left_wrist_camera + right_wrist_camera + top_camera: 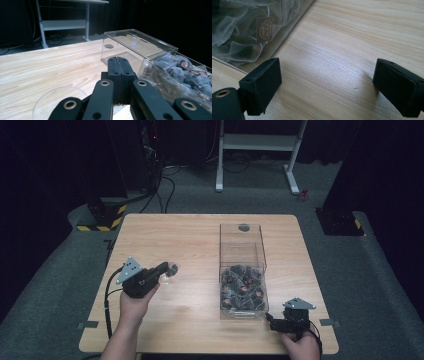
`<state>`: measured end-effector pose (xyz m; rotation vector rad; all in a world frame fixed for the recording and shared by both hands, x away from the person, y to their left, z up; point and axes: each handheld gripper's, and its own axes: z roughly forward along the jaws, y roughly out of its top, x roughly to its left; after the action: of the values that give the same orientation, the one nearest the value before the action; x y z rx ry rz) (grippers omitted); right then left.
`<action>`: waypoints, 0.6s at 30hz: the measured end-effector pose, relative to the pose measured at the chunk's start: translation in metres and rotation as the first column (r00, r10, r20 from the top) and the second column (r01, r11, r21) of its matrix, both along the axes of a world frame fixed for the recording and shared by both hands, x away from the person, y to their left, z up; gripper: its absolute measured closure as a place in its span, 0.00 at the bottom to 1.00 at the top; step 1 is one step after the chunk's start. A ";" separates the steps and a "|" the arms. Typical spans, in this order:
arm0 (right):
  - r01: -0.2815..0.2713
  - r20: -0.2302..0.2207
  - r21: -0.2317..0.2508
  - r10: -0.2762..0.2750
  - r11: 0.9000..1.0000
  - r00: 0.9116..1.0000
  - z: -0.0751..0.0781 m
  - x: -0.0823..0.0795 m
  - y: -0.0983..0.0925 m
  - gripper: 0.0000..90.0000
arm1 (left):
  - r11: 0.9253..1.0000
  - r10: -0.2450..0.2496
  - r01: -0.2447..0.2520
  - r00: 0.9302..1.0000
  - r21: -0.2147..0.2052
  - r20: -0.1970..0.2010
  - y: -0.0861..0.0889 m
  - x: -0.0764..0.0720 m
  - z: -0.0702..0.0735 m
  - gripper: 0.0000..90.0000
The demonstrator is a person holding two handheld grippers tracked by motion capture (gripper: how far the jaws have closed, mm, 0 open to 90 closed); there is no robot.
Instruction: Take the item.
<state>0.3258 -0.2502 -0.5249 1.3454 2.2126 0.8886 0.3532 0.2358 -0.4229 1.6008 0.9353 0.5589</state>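
My left gripper (165,267) hovers over the left half of the wooden table (200,235), its jaws pressed flat together (120,65) with nothing visible between them. A clear round plastic cup or lid (58,100) sits just under and beside its tip (172,270). A clear plastic box (242,247) stands right of centre, and its near end holds several dark sachets (243,289) with small labels (186,65). At the near right corner, my right gripper (272,320) rests low by the box's near end, open, with only bare wood between its jaws (327,85).
The box's far half is empty under a clear lid (140,41). Sachets press against the box wall (249,30) close to my right gripper. Beyond the table stand a white desk frame (257,150) and floor cables (165,190).
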 end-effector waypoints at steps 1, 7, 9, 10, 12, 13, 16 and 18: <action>0.000 0.000 0.000 0.000 1.000 1.000 0.000 0.000 0.000 0.09 | 1.000 0.004 -0.004 1.000 0.000 0.001 0.002 0.000 0.000 1.00; 0.000 0.000 0.000 0.000 1.000 1.000 0.000 0.000 0.000 0.09 | 0.999 0.041 -0.041 0.999 -0.011 0.001 0.014 0.002 0.000 1.00; 0.000 0.000 0.000 0.000 1.000 1.000 0.000 0.000 0.000 0.09 | 0.999 0.051 -0.051 0.999 -0.008 0.001 0.018 0.003 -0.001 1.00; 0.000 0.000 0.000 0.000 1.000 1.000 0.000 0.000 0.000 0.09 | 0.998 0.055 -0.055 0.998 -0.012 -0.001 0.019 0.004 -0.001 1.00; 0.001 0.000 0.000 -0.001 1.000 1.000 0.000 0.000 0.000 0.09 | 0.998 0.066 -0.066 0.998 -0.014 -0.005 0.022 0.005 -0.003 1.00; 0.001 0.000 0.000 -0.001 1.000 1.000 0.000 0.000 0.000 0.09 | 0.997 0.073 -0.073 0.997 -0.020 -0.006 0.023 0.006 -0.003 1.00; 0.001 0.000 0.000 -0.001 1.000 1.000 0.000 0.000 0.000 0.09 | 0.996 0.084 -0.084 0.996 -0.017 -0.013 0.025 0.007 -0.006 1.00; 0.001 0.000 0.000 -0.001 1.000 1.000 0.000 0.000 0.000 0.09 | 0.996 0.089 -0.090 0.996 -0.017 -0.016 0.026 0.008 -0.007 1.00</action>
<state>0.3257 -0.2501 -0.5249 1.3465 2.2113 0.8883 0.3616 0.2623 -0.4303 1.5552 1.0245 0.5999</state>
